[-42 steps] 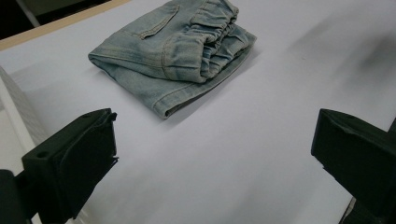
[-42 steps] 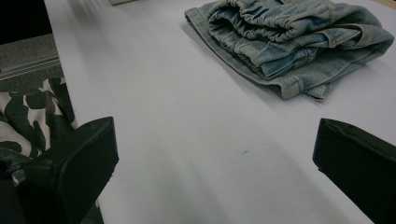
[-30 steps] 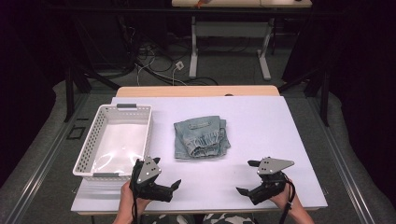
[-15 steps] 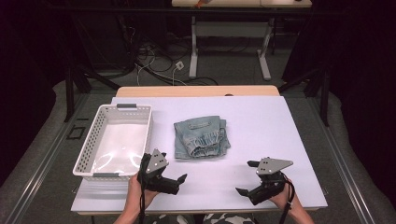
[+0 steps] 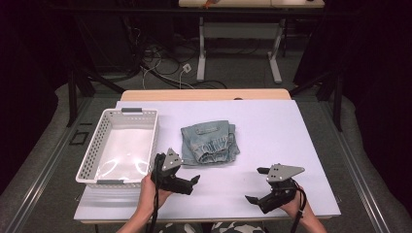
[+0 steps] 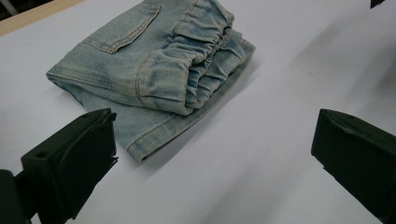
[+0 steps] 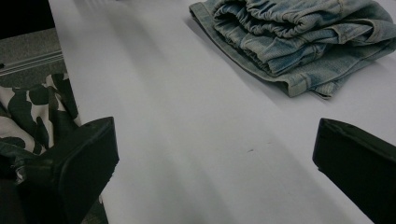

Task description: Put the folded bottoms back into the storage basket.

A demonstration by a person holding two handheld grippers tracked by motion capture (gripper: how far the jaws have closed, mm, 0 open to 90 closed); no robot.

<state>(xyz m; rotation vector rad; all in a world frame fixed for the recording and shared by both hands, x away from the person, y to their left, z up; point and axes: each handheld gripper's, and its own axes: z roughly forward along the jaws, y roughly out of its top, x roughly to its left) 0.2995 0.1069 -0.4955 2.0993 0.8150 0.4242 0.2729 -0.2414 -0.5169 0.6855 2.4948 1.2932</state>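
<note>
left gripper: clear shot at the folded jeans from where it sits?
Probably yes. The left gripper has its jaws wide open and aimed at the jeans, with bare table between them. The basket sits off to the side, out of the path.

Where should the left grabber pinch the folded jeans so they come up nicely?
Probably the thick folded edge of the folded jeans with the bunched elastic, the side facing the left gripper. Come in low from the person's side with its wide-open jaws around that roll. It stands proud of the table, so it seems easier to grip than the flat top.
</note>
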